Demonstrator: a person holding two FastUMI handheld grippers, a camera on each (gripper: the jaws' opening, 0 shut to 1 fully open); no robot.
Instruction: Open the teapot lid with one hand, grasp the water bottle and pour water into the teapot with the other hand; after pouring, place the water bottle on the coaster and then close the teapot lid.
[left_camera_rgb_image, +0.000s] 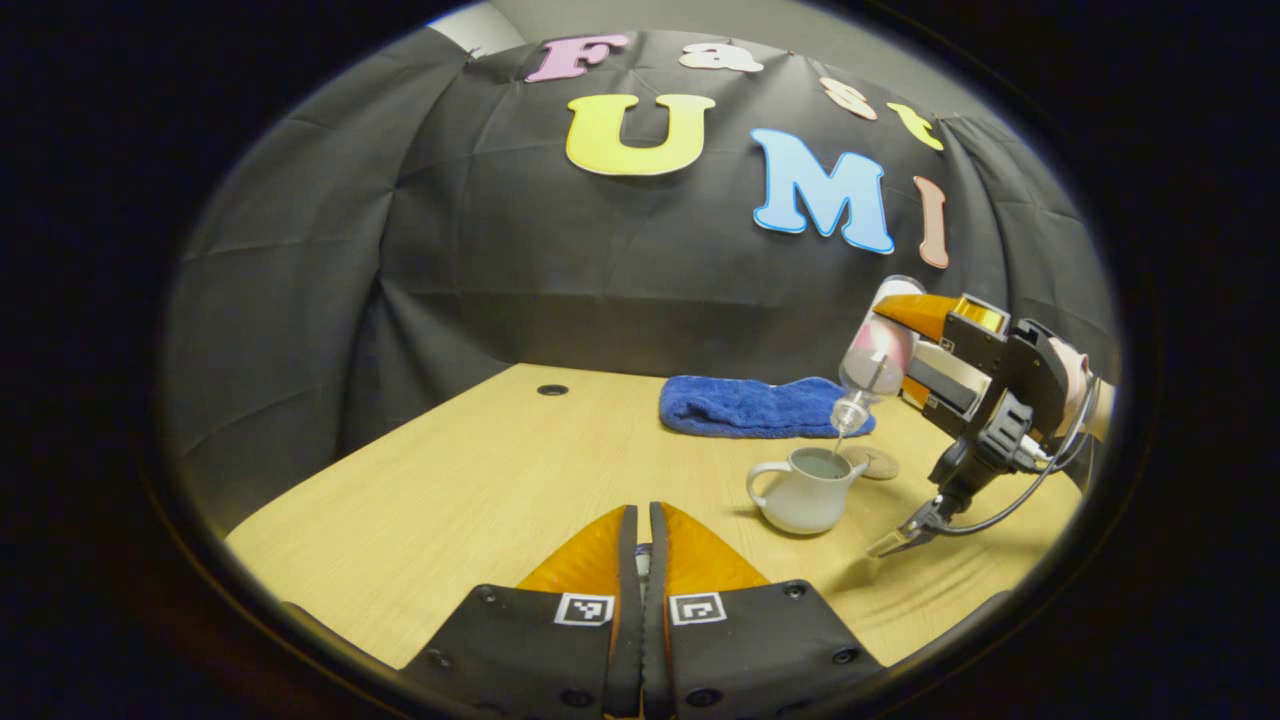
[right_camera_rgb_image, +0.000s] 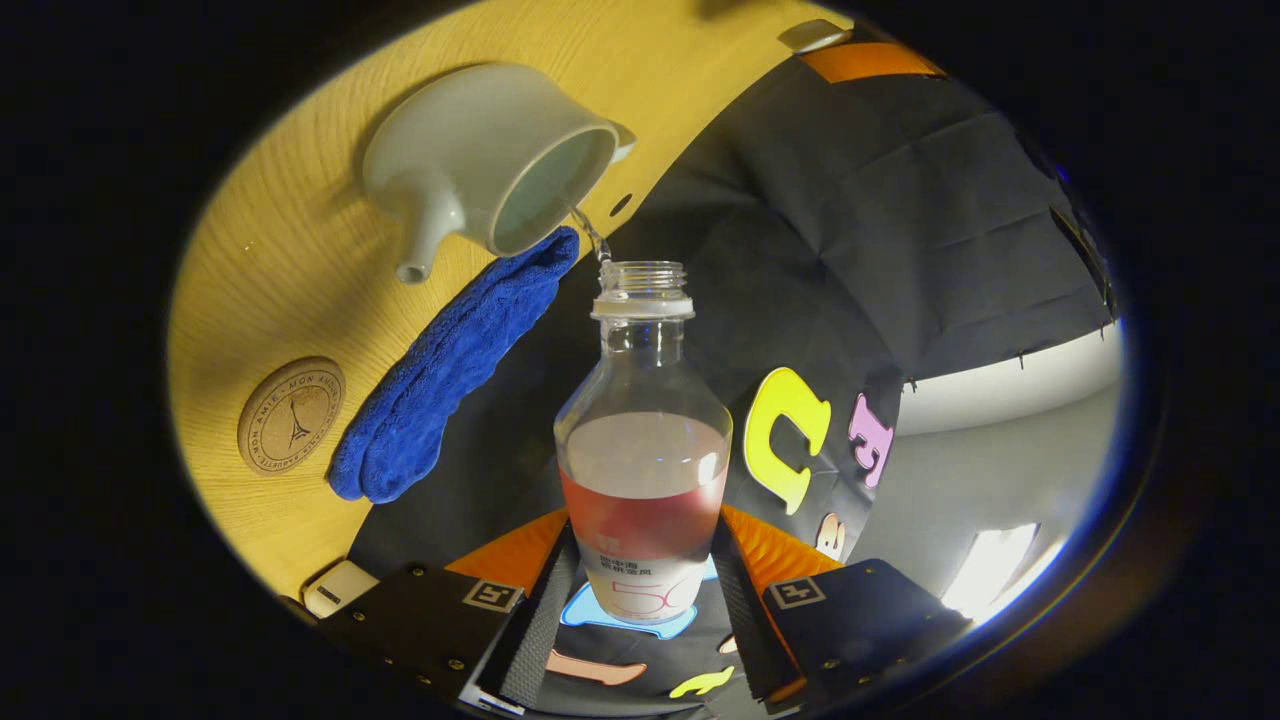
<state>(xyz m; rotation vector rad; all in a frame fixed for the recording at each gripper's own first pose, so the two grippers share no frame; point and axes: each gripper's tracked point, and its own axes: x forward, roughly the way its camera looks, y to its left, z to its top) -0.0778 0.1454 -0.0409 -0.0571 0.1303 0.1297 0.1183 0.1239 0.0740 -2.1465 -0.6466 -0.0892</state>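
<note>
We are clamping the water bottle (right_camera_rgb_image: 643, 470) in our right gripper (right_camera_rgb_image: 640, 590), tipping water into the open teapot (right_camera_rgb_image: 480, 150) at upper left. Our left gripper (left_camera_rgb_image: 642, 560) is pinching something small, probably the lid. Next: righting the bottle toward the coaster (right_camera_rgb_image: 291, 415), lower left.

The coaster (right_camera_rgb_image: 291, 415) bears ring lettering reading "MON AMIK".

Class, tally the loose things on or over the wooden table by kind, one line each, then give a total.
White ceramic teapot: 1
Clear plastic water bottle: 1
Round cork coaster: 1
Blue folded towel: 1
Total: 4
</note>
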